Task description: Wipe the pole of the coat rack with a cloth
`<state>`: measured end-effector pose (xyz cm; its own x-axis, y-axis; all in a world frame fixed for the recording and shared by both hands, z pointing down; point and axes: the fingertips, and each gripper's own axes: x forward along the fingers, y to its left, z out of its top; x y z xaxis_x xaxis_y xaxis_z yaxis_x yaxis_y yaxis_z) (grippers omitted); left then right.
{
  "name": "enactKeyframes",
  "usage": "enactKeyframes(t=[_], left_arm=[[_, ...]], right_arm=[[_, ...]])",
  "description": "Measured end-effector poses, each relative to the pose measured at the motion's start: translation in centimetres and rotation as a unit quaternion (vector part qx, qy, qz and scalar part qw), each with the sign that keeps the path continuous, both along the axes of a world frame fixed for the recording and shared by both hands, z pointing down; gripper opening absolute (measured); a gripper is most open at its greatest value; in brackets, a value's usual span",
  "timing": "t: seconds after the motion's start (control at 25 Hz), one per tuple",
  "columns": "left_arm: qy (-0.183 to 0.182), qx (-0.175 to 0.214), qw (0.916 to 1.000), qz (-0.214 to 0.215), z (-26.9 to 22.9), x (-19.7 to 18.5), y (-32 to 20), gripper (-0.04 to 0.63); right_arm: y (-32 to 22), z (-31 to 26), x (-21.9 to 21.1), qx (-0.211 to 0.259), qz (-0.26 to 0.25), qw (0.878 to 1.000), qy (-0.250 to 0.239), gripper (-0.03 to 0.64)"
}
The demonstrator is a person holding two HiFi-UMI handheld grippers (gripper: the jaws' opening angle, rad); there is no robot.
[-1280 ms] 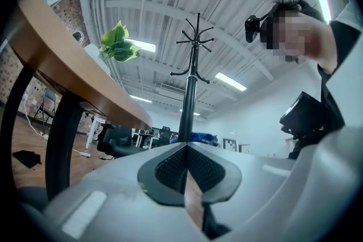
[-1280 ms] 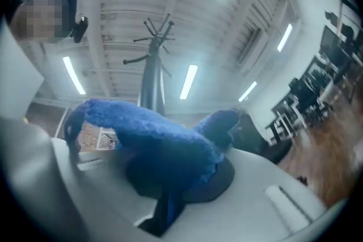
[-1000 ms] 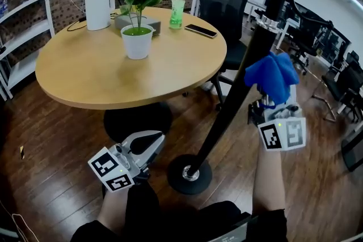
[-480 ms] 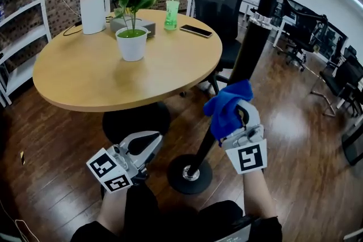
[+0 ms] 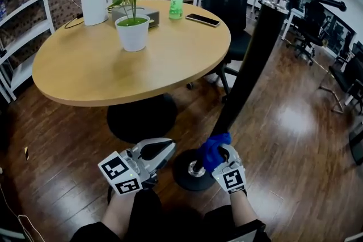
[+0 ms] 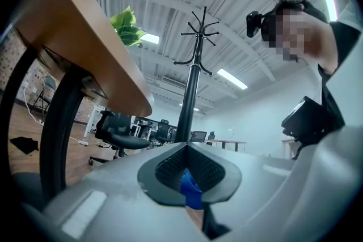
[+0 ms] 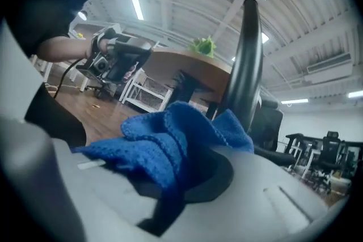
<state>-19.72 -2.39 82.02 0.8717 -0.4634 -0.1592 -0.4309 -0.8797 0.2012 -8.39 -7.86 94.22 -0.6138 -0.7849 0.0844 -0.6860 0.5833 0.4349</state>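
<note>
The right gripper (image 5: 221,156) is closed on the blue cloth (image 5: 210,149), which touches the black pole (image 5: 252,65) just above its round base (image 5: 186,172). Left of the pole, the left gripper (image 5: 165,148) hangs closed and empty over the glossy wooden floor (image 5: 283,122), near a round table (image 5: 85,73).

Cloth (image 5: 212,150) on pole (image 5: 250,65), right of table (image 5: 85,68)

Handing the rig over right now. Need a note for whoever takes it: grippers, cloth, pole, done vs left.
Right gripper: shut on the cloth, held against the pole just above the base.
Left gripper: shut, empty, low beside the base.
Done: one downward stroke in the last second, mid-pole to bottom.
Left: likely the other sides and the upper pole.
</note>
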Motion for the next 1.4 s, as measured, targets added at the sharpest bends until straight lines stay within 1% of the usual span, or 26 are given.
enactKeyframes(t=[0.08,0.2,0.32,0.36,0.44,0.52,0.64,0.72,0.76,0.88,0.92,0.96,1.0,1.04,1.12,1.16,1.2,1.24,1.28,1.36,1.4], left_arm=[[0.000,-0.005,1.0000,-0.003,0.4,-0.1,-0.1,0.000],[0.000,-0.013,0.9999,-0.004,0.3,-0.1,-0.1,0.000],[0.004,-0.026,0.9996,-0.009,-1.4,-0.4,-0.2,0.000],[0.006,-0.033,0.9994,-0.011,-2.4,-0.6,-0.2,0.000],[0.008,-0.052,0.9985,-0.014,-5.0,-1.0,-0.1,0.000],[0.013,-0.065,0.9976,-0.019,-8.8,-1.6,-0.2,0.000],[0.026,-0.080,0.9960,-0.029,-16.1,-2.8,0.3,0.000],[0.035,-0.082,0.9955,-0.032,-21.6,-3.2,1.3,0.000],[0.038,-0.079,0.9957,-0.030,-24.6,-3.2,2.0,0.000],[0.051,-0.068,0.9964,-0.008,-33.9,-2.4,4.7,0.000],[0.058,-0.067,0.9960,-0.002,-36.9,-2.1,5.7,0.000],[0.067,-0.067,0.9955,0.007,-39.7,-1.7,6.6,0.000],[0.078,-0.066,0.9946,0.018,-42.6,-1.3,7.4,0.000],[0.091,-0.065,0.9932,0.032,-45.3,-0.9,8.2,0.000],[0.119,-0.061,0.9894,0.056,-50.0,-0.2,9.7,0.000],[0.128,-0.059,0.9881,0.061,-51.6,0.1,10.3,0.000],[0.131,-0.056,0.9877,0.063,-52.8,0.5,11.0,0.000],[0.132,-0.052,0.9878,0.065,-53.6,0.9,11.5,0.000],[0.131,-0.046,0.9879,0.068,-54.3,1.2,12.0,0.000],[0.133,-0.036,0.9875,0.075,-55.1,1.8,12.4,0.000],[0.136,-0.035,0.9869,0.080,-55.2,2.1,12.4,0.000]], right_arm=[[-0.1,0.5,-0.2,-0.009,0.000,1.000,-0.009,0.020],[-0.1,-1.9,-0.6,0.006,-0.002,1.000,-0.023,0.020],[-0.1,-7.6,-0.6,0.037,-0.006,0.997,-0.060,0.020],[-0.1,-9.6,-0.6,0.040,-0.005,0.997,-0.072,0.020],[-0.2,-13.7,-0.4,0.028,0.007,0.996,-0.084,0.020],[-0.6,-18.6,-0.2,0.014,0.025,0.996,-0.088,0.020],[-1.0,-26.6,-0.1,0.017,0.028,0.995,-0.095,0.020],[-1.0,-31.7,0.0,0.017,0.026,0.995,-0.091,0.020],[-1.0,-34.2,0.3,0.014,0.030,0.995,-0.097,0.020],[0.0,-42.7,2.2,0.006,0.062,0.986,-0.152,0.020],[0.9,-45.5,2.9,0.001,0.070,0.981,-0.178,0.020],[2.1,-48.4,3.6,-0.008,0.071,0.974,-0.215,0.020],[3.8,-51.5,4.1,-0.018,0.062,0.962,-0.265,0.020],[5.8,-54.7,4.4,-0.030,0.041,0.944,-0.326,0.020],[10.3,-60.5,4.9,-0.043,-0.018,0.897,-0.439,0.020],[12.5,-62.8,5.2,-0.044,-0.043,0.877,-0.477,0.020],[14.5,-64.3,5.5,-0.044,-0.061,0.861,-0.503,0.020],[16.2,-65.4,5.6,-0.045,-0.072,0.850,-0.519,0.020],[17.5,-65.9,5.6,-0.049,-0.079,0.843,-0.531,0.020],[19.0,-66.3,5.2,-0.062,-0.088,0.831,-0.545,0.020],[19.4,-66.1,4.9,-0.068,-0.088,0.829,-0.548,0.020]])
